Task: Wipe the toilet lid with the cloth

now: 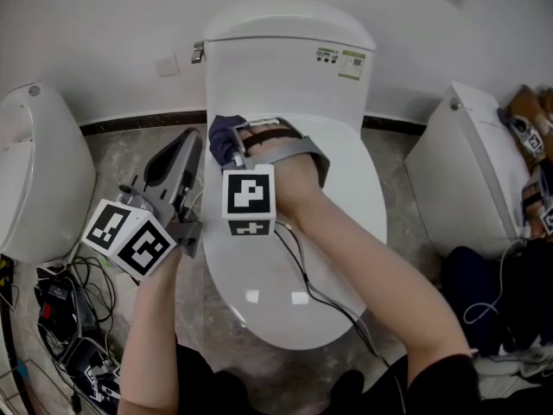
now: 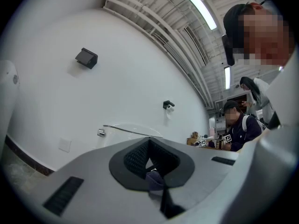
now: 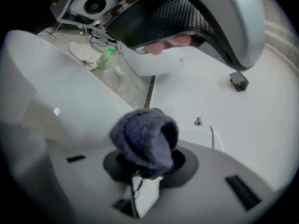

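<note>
Slippage is risked: the cloth (image 1: pixel 226 135) is pinched in a tight bunch by the right gripper (image 1: pixel 238 149) at the toilet lid's (image 1: pixel 346 199) rear left, so little surface may be wiped. The left gripper (image 1: pixel 183 150) is held pressed together alongside.

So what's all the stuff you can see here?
toilet: one, white, middle, lid down
cloth: one, dark blue, at the back of the lid
flush handle: one, silver, tank's left side
sticker: one, green and white, on the tank
other toilets: two, white, one each side
cables: a tangle, black, floor at lower left
marker cubes: two, black and white, on the claws
left claw: grey, left of the toilet, closed, empty
right claw: grey, closed on the cloth
</note>
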The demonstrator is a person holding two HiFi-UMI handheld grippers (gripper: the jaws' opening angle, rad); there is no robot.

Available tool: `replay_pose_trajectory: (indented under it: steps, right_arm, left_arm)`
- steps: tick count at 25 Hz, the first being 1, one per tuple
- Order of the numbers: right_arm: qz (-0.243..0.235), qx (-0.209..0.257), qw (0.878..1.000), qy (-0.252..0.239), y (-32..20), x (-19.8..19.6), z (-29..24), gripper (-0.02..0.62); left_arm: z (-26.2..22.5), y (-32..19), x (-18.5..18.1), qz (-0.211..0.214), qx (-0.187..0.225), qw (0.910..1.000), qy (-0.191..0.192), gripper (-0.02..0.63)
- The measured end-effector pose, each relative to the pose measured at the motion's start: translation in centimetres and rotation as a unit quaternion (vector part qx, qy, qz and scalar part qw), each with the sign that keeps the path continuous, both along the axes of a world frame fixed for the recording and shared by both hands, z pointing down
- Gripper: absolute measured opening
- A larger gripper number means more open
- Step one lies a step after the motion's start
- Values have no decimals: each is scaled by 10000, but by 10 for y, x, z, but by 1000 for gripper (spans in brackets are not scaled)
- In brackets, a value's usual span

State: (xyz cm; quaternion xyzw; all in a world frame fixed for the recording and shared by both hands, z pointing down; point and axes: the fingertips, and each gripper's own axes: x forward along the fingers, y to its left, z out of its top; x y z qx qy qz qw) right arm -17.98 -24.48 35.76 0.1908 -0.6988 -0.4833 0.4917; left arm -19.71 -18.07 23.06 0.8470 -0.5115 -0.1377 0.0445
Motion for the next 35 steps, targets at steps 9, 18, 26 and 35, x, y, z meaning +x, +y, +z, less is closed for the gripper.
replay_pose_trajectory:
  steps: [9,18,26,35]
  right_arm:
    - [149,-7,9999,-3,-6,27,-2,95]
    - [403,-76,9992,25,-13,66,-3,95]
    - [638,-103,9979,96,-22,112,-5,96]
    - [1025,-163,9946,81,-34,166,-2,96]
  left_arm:
    - [2,-1,7,76,-34,10000,17,9]
    - [3,-3,20,168,-65,9998,20,9]
    - [10,-5,40,283,-149,9994,-116,9]
    - [10,-6,56,366,-133,9991,-153,9]
